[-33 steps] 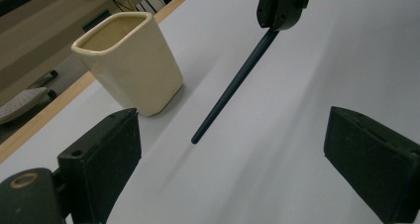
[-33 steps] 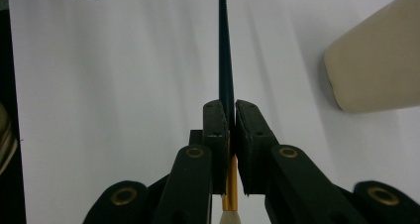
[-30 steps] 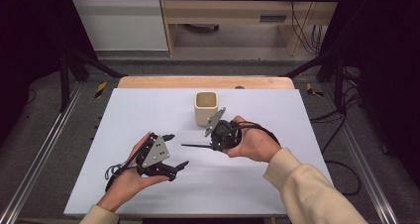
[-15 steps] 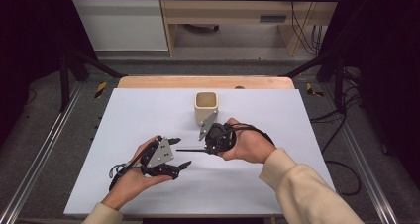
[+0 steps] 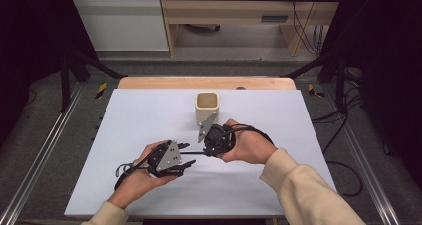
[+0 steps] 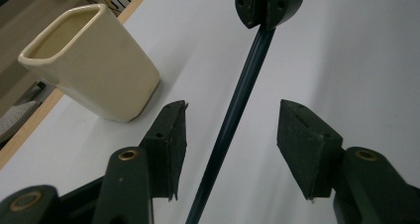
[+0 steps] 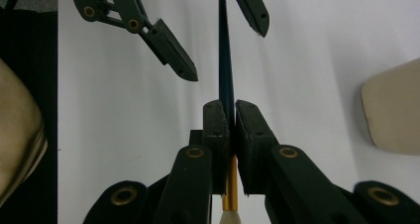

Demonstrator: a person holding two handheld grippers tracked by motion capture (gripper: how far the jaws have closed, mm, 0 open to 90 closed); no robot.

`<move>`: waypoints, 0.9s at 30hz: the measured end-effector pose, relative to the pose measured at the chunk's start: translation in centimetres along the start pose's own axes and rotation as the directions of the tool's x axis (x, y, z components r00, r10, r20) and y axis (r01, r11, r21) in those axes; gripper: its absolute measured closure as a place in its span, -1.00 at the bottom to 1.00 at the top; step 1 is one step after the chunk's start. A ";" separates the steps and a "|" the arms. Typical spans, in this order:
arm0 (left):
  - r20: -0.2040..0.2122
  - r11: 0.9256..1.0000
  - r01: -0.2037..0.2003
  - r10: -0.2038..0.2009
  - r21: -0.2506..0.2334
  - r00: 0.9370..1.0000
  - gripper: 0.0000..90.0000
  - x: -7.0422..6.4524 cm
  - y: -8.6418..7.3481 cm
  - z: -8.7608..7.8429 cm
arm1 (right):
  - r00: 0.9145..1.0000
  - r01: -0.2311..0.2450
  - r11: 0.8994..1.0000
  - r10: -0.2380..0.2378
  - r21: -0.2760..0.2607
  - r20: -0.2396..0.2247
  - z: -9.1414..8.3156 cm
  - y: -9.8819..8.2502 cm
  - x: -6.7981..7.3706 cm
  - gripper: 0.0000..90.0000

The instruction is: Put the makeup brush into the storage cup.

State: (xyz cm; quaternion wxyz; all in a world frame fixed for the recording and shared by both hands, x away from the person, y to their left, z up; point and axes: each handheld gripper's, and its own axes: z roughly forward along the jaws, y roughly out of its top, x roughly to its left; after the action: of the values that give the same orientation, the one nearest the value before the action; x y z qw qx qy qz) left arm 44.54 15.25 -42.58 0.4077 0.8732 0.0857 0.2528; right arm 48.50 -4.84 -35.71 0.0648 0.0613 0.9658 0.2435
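Centrally, a thin dark paintbrush (image 7: 226,60) is held level above the white table (image 5: 129,115), running between the two grippers. Its slim dark handle (image 6: 233,120) points toward the person's left. Seen from the right gripper view, a gold ferrule and pale bristles show at the near end, just behind the pads.

The right gripper (image 5: 215,141), held in the person's right hand (image 5: 249,148), has its jaws pressed together on the brush near the ferrule, clamping it firmly.

The left gripper (image 5: 185,154), held in the left hand (image 5: 142,172), sits at the free end of the handle. Its jaws have just been closing, and the handle now lies between them. In the left gripper view a clear gap remains on both sides, so the pads (image 6: 171,144) do not touch the handle.

A cream, square-mouthed cup (image 5: 207,107) stands upright on the table just beyond the right gripper, toward the far edge. It is near the brush but apart from it.

The table surface is a white sheet with a wooden strip (image 5: 164,82) along its far edge. Dark cables trail from both grippers.
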 end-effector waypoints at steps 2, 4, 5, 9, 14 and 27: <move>0.007 1.000 -0.004 0.004 0.006 1.000 0.05 0.0 0.0 0.0 | 1.000 0.015 1.000 -0.015 0.002 -0.005 0.0 0.0 0.0 0.87; 0.012 1.000 -0.006 0.006 0.007 1.000 0.11 -0.1 0.0 0.0 | 1.000 0.022 1.000 -0.022 0.003 -0.007 0.0 0.1 0.0 0.87; 0.015 1.000 -0.009 0.009 0.008 1.000 0.15 -0.1 0.1 0.0 | 1.000 0.021 1.000 -0.021 0.004 -0.005 0.1 0.1 0.1 0.87; 0.023 1.000 -0.016 0.015 0.017 1.000 0.32 -0.2 0.1 0.1 | 0.999 0.034 0.999 -0.034 0.009 -0.017 0.2 0.3 0.2 0.87; 0.030 1.000 -0.020 0.019 0.020 0.999 0.42 -0.2 0.1 0.1 | 0.999 0.037 0.999 -0.037 0.013 -0.018 0.3 0.4 0.3 0.87; 0.063 0.999 -0.024 0.022 0.042 0.998 0.74 -0.4 0.1 0.0 | 0.998 0.052 0.999 -0.051 0.015 -0.029 0.4 0.5 0.4 0.87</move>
State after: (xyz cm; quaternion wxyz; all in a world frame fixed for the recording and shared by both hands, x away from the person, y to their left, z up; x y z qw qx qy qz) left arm 44.23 15.05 -42.69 0.3885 0.8901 0.0683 0.2284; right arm 48.20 -4.14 -35.87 0.0566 0.0334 0.9697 0.2352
